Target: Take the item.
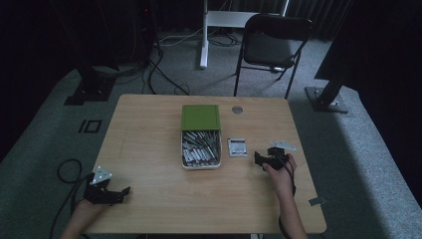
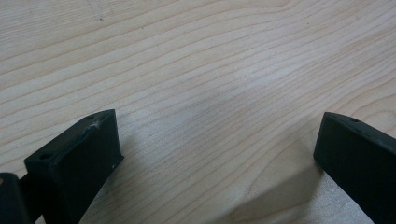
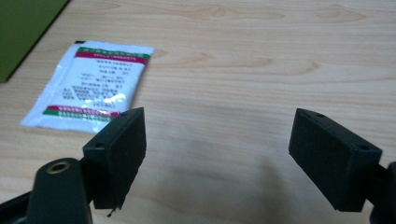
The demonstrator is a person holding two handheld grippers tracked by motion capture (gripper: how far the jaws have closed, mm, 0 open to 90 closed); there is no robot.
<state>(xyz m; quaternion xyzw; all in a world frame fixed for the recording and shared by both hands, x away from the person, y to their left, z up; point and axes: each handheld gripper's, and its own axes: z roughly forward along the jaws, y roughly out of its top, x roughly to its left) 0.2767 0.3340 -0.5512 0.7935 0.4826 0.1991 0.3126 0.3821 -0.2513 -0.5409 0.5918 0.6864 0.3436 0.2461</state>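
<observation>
A wooden table (image 1: pixel 149 149) is seen from the high view on a grey carpeted floor (image 1: pixel 45 129), with a dark folding chair (image 1: pixel 271 45) well beyond its far edge; the room behind is too dark to be made out. The table's near edge is cut off at the bottom of that view, and the person's forearms are only partly shown there.

Ahead of both grippers, between them and nearer the right one, a white tray (image 1: pixel 201 149) is placed at the table's middle. It is packed with grey cylindrical pieces (image 1: pixel 199 147) — too small and dim to be identified. Its far half is hidden under a green lid or box (image 1: pixel 200 117), and a corner of that green surface (image 3: pixel 23 28) is cut off at the upper left of the right gripper view.

Just beside the tray, on the side toward the right gripper (image 1: pixel 263 160), a small white sachet (image 1: pixel 237 147) is laid flat. In the right gripper view the sachet (image 3: pixel 91 84) is found ahead and left of the left-hand jaw, with red and green bands at both ends and printed lines that cannot be read; its near edge is partly covered by that jaw.

The right gripper (image 3: pixel 217 154) is held released, jaws wide apart over bare wood, nothing between them. The left gripper (image 1: pixel 110 191) sits at the near left corner, well apart from the tray; in its own view the left gripper (image 2: pixel 217 149) is likewise spread wide over bare wood, both jaws cut off by the frame edge

A small round disc (image 1: pixel 237 109) is seen near the far edge — its nature cannot be told
</observation>
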